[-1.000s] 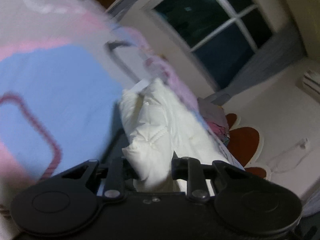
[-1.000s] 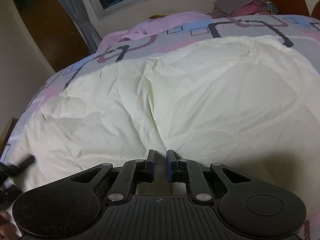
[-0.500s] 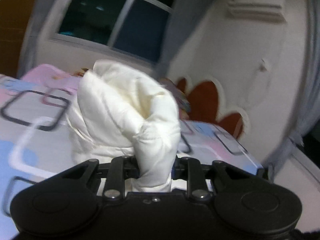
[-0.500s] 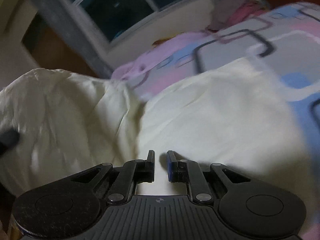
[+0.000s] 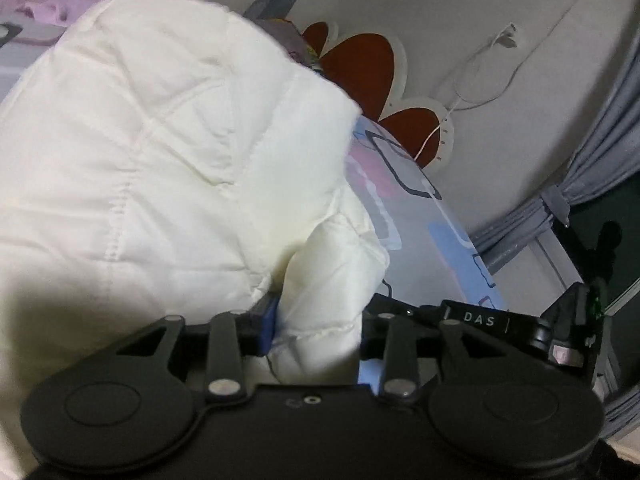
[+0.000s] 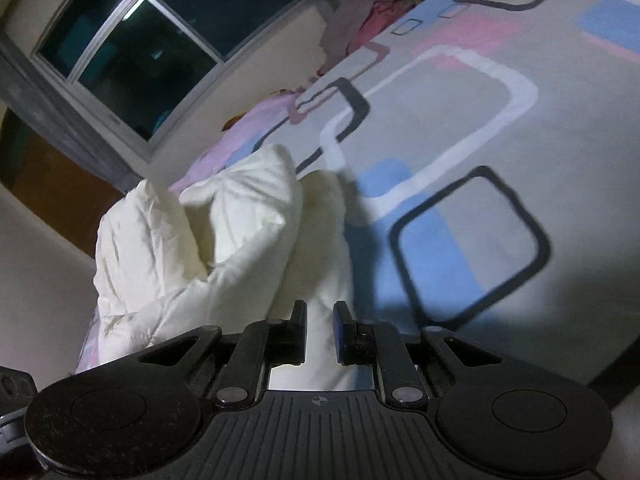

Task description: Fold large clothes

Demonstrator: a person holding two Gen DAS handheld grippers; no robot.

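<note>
A puffy white quilt (image 5: 160, 140) lies heaped on the patterned bed sheet (image 5: 404, 184). One thick corner of it fills the gap of my left gripper (image 5: 318, 320). Those jaws are opening, and the blue pad (image 5: 269, 322) still touches the fabric. In the right wrist view the quilt (image 6: 240, 220) stands bunched in tall folds to the left. My right gripper (image 6: 320, 320) is shut on a narrow strip of its edge. Bare sheet (image 6: 460, 120) spreads to the right of it.
A red flower-shaped headboard (image 5: 360, 64) and a white cable (image 5: 480, 76) are on the wall beyond the bed. Grey curtains (image 5: 580, 184) hang at the right. A black device marked DAS (image 5: 520, 320) sits close on the right. A dark window (image 6: 160, 52) and a clothes pile (image 6: 368, 20) lie far off.
Both grippers have swung across the bed with the quilt. It lay spread flat in the right wrist view and now stands bunched. The left jaws stand a little wider.
</note>
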